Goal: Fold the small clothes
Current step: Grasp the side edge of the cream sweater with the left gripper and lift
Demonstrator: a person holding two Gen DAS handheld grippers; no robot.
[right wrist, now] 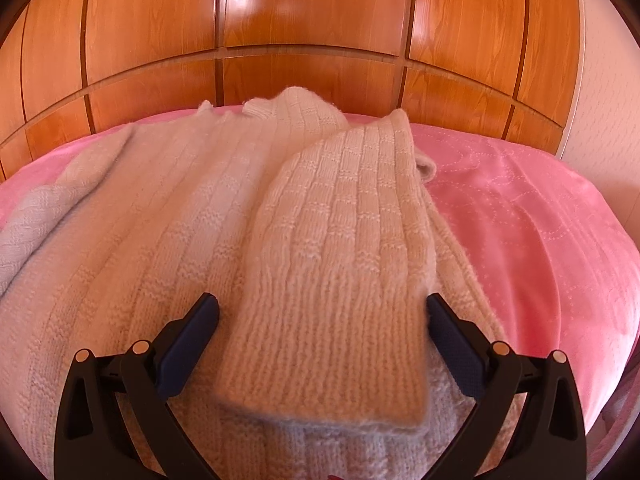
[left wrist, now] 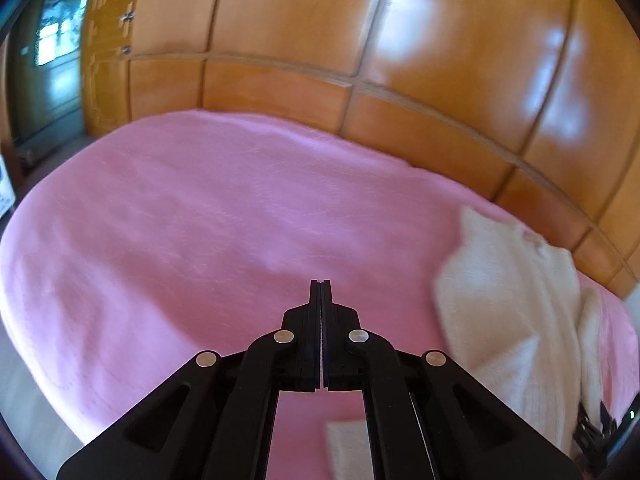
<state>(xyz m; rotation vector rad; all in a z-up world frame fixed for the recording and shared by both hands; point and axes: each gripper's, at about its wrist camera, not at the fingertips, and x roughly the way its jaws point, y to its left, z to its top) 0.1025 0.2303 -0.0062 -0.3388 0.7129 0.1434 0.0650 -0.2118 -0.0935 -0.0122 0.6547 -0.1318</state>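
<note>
A cream knitted sweater (right wrist: 132,240) lies spread on the pink bedspread (right wrist: 540,220). One sleeve (right wrist: 340,248) is folded over the body and its cuff lies between the fingers of my right gripper (right wrist: 322,312), which is open just above the knit. In the left wrist view the sweater (left wrist: 504,304) lies at the right, and a small part of it shows below the gripper. My left gripper (left wrist: 321,284) is shut and empty, over bare pink bedspread (left wrist: 200,220) left of the sweater.
A glossy wooden wardrobe wall (right wrist: 312,20) runs along the far side of the bed. A dark door or window (left wrist: 52,52) stands at the far left. The right gripper's black frame (left wrist: 596,432) shows at the lower right of the left wrist view.
</note>
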